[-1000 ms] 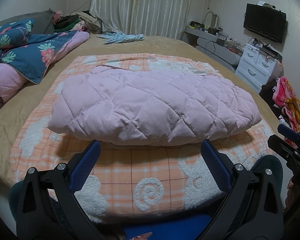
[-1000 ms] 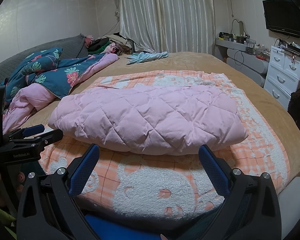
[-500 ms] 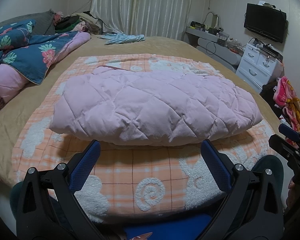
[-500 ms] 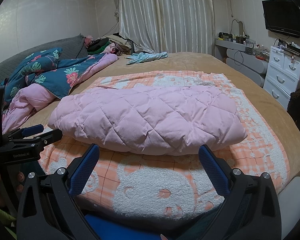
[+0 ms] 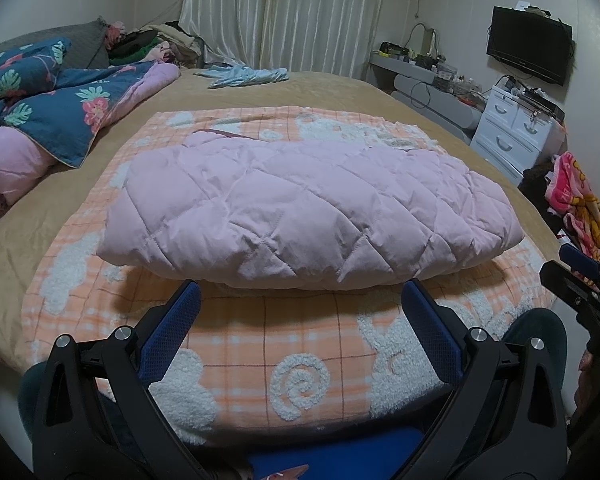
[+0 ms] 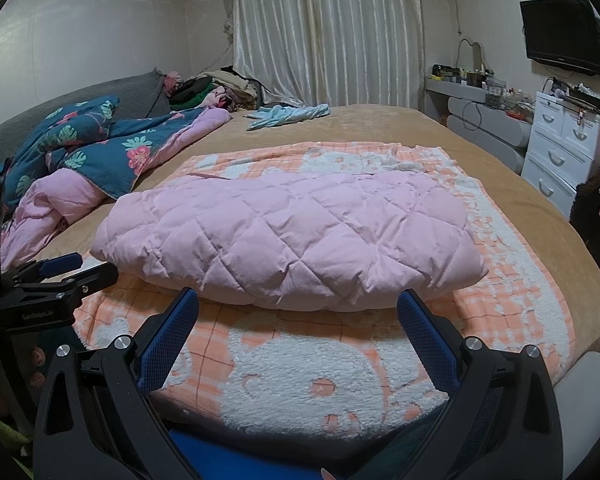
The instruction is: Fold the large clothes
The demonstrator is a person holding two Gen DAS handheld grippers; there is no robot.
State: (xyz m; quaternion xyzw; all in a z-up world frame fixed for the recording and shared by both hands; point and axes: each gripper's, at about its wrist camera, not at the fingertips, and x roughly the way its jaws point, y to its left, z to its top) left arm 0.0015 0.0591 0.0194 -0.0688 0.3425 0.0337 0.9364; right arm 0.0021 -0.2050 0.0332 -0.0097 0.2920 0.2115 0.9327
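Jacket (image 5: 308, 216): pink, quilted, folded into a long padded bundle. It lies across the middle of the blanket, its long side crossing both views.
Blanket (image 5: 300, 344): orange check with white fleecy figures, spread flat on the bed under the jacket.
Bed (image 5: 328, 92): covered with a tan sheet; the blanket reaches its near edge.
Left tool (image 5: 300, 296): fingers wide apart, nothing between them. It hangs above the near strip of blanket, just short of the jacket's near edge, not touching it.
Right tool (image 6: 298, 302): fingers wide apart, nothing between them. It hangs above the near strip of blanket, just short of the jacket's near edge, not touching it.
Tool layout: each tool shows at the edge of the other's view, side by side at the near side of the bed.
Quilt (image 6: 100, 152): dark blue with flowers and a pink lining, bunched at the left of the bed, well apart from the jacket.
Light blue garment (image 6: 290, 114): lies at the far side of the bed.
Drawers (image 6: 560, 148): white, beside the bed on the right.
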